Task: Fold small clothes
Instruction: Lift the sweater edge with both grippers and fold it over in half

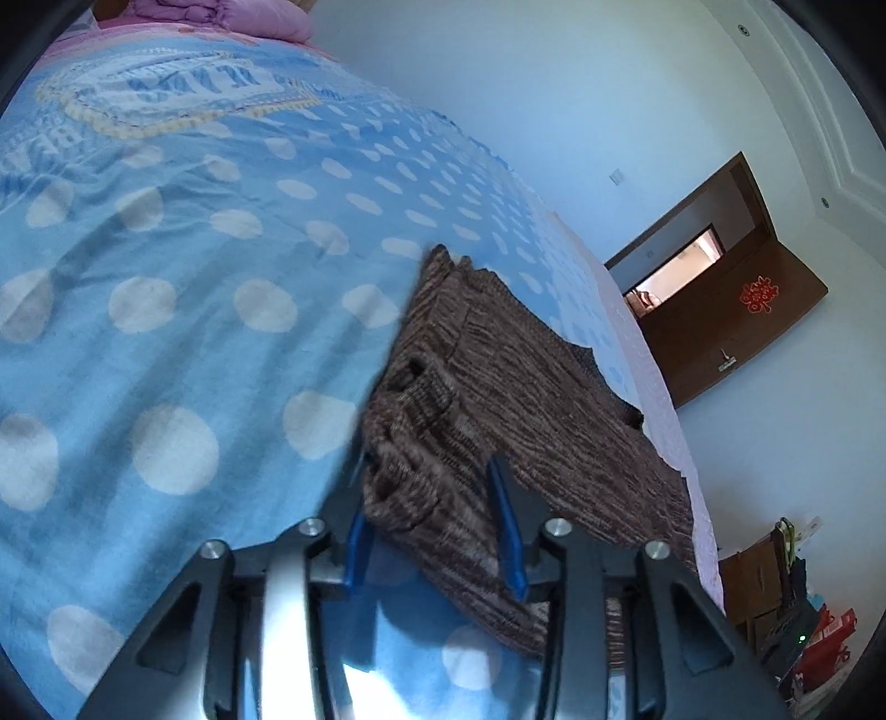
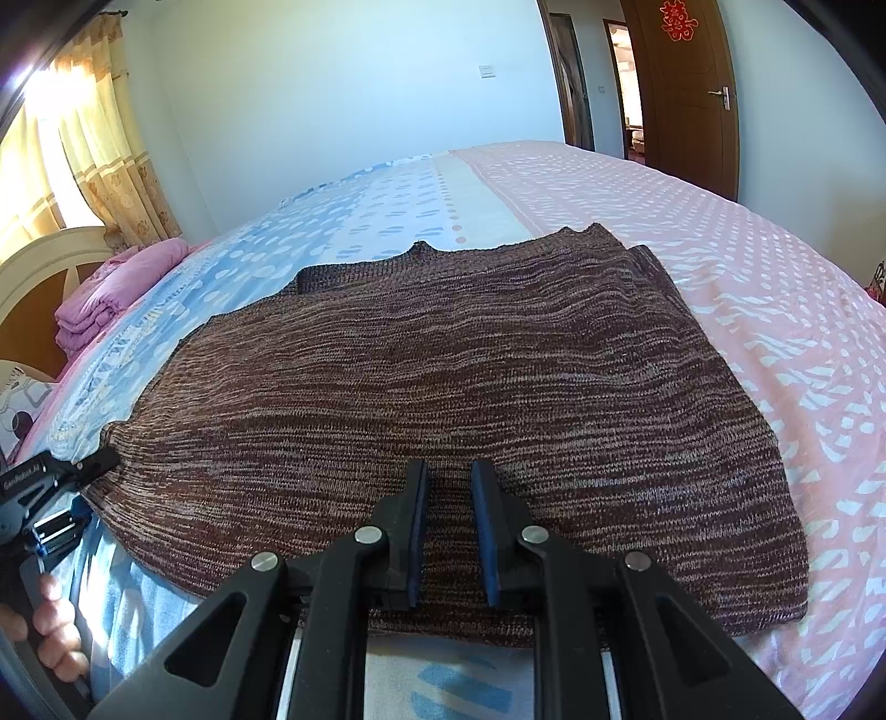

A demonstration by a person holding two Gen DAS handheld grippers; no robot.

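Left tongs point(image 1: 437, 498) sit at the ribbed corner of 1 brown knit sweater point(image 2: 443, 399), jaws about half open with a bunched fold of the knit between the blue pads point(image 1: 506, 531); whether the pads press on it cannot be told. Right tongs point(image 2: 449, 526) are nearly closed, a narrow gap left between the pads, with nothing pinched; they hang over the sweater's near hem.

From the right wrist view the sweater lies spread flat across the bed point(image 2: 747, 310), its neck opening at the far edge and 1 sleeve folded in along the right side. Its left part rests on the blue polka-dot cover point(image 1: 166, 332), its right part on the pink dotted cover. At the left edge of that view the left tongs' tip touches the sweater's corner, and a person's hand point(image 2: 52, 626) grips the handle below.

Nothing lies on top of the sweater. 1 stack of folded pink bedding point(image 2: 105, 299) sits well apart, by the cream headboard point(image 2: 44, 266). Behind that hangs 1 yellow curtain point(image 2: 94, 138). Beyond the bed stands 1 brown door point(image 2: 686, 94) with 1 red paper ornament point(image 2: 680, 21).
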